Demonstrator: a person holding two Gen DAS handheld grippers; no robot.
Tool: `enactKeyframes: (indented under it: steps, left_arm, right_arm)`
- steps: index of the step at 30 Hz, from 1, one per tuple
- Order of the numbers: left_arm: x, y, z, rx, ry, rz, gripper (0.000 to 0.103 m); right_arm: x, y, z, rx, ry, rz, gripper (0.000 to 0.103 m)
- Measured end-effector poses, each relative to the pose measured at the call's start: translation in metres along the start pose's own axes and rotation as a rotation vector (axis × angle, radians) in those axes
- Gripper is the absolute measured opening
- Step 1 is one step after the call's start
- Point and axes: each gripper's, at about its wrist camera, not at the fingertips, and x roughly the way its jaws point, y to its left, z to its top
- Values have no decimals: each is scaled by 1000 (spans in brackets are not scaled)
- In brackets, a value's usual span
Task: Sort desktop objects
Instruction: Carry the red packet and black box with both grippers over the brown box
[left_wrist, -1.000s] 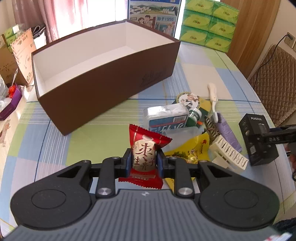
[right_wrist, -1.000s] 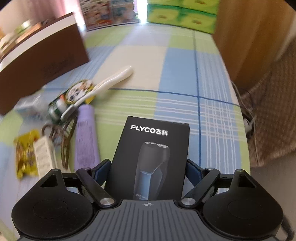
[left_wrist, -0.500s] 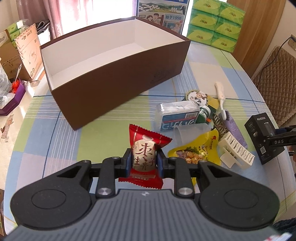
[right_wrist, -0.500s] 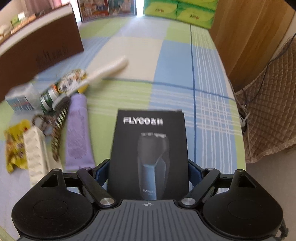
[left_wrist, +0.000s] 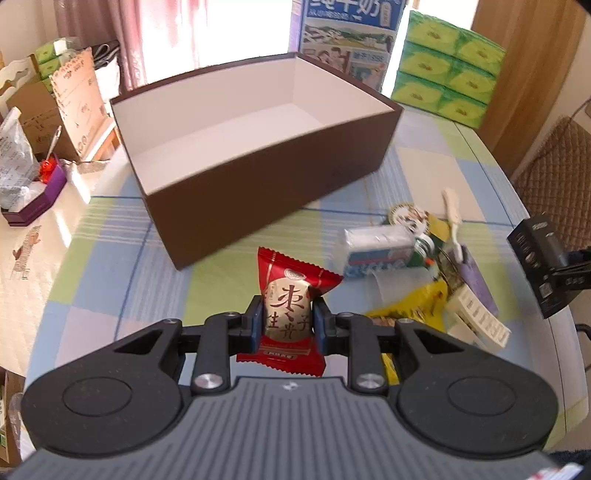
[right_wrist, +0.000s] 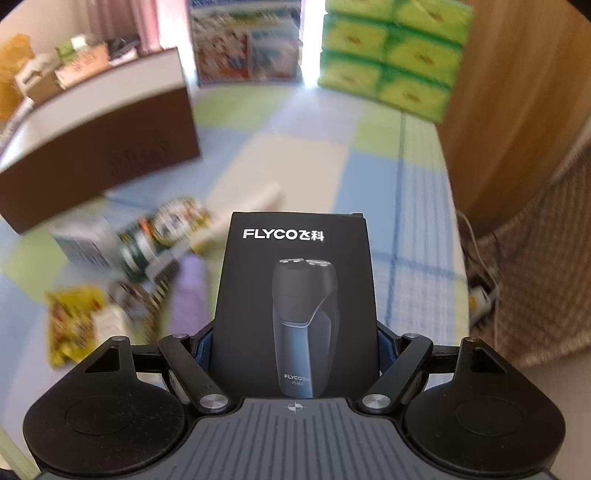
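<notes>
My left gripper (left_wrist: 288, 321) is shut on a red snack packet (left_wrist: 290, 295) and holds it above the table, in front of the open brown box (left_wrist: 258, 192), whose white inside is empty. My right gripper (right_wrist: 295, 343) is shut on a black FLYCO shaver box (right_wrist: 295, 295), held upright above the table; this box also shows at the right edge of the left wrist view (left_wrist: 543, 266). The brown box appears blurred at the left of the right wrist view (right_wrist: 103, 166).
A pile lies on the checked tablecloth right of the brown box: a tissue pack (left_wrist: 376, 243), a yellow snack bag (left_wrist: 413, 306), a white hair clip (left_wrist: 476, 321), a purple tube (left_wrist: 476, 277), a white brush (left_wrist: 454, 218). Green tissue packs (left_wrist: 447, 62) stand at the far edge. A chair (left_wrist: 554, 173) is at the right.
Both grippers have risen and drawn back with their loads. The table objects look smaller and farther, and the brown box now sits more central in the left wrist view.
</notes>
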Motion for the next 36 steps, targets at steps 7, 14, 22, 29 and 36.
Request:
enactKeyframes:
  steps: [7,14,22,29,36]
  left_arm:
    - [-1,14,34,-15,-51,41,22]
    - [1,32,86,-32,-137,80,22]
    - [37,66,148,-96,-141,140,22]
    - [94,104,182,-191,-62,222,23]
    - [157,132,191,-247,49,280,23]
  right_arm:
    - [-10,45,61,-101,-104,156,76]
    - [-3,111,137,-254,-230,257,76]
    - [45,166,215,-345,-276,290,76]
    - [114,187,254,-422,-219,254,76]
    - [179,199,277,-462,-131,224,76]
